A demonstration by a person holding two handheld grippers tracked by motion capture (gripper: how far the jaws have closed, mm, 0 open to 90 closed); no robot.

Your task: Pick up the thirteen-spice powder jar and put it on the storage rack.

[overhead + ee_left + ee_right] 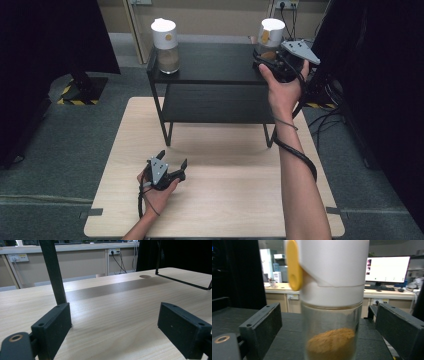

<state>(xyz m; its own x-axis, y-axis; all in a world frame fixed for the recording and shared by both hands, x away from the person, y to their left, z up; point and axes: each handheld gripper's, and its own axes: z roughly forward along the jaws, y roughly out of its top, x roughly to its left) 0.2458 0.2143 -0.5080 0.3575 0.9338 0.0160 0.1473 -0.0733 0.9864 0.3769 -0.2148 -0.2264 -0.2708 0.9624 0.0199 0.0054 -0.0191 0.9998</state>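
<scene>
**Two jars on the shelf, one framed by jaws**

Left gripper (173, 168) rests low over the wooden table (225, 200), jaws spread with bare tabletop between them; a black shelf leg (53, 272) stands just beyond its left jaw. The left jar (166, 46) sits on the black shelf (210, 65). Right gripper (272, 56) is released, jaws wide either side of the right jar (332, 302), brown powder (330, 345) inside, neither jaw touching the glass.

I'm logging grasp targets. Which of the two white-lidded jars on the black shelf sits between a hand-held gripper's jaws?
The jar at the shelf's right end: the right hand-held gripper has its open jaws either side of it. The left-end jar stands alone.
</scene>
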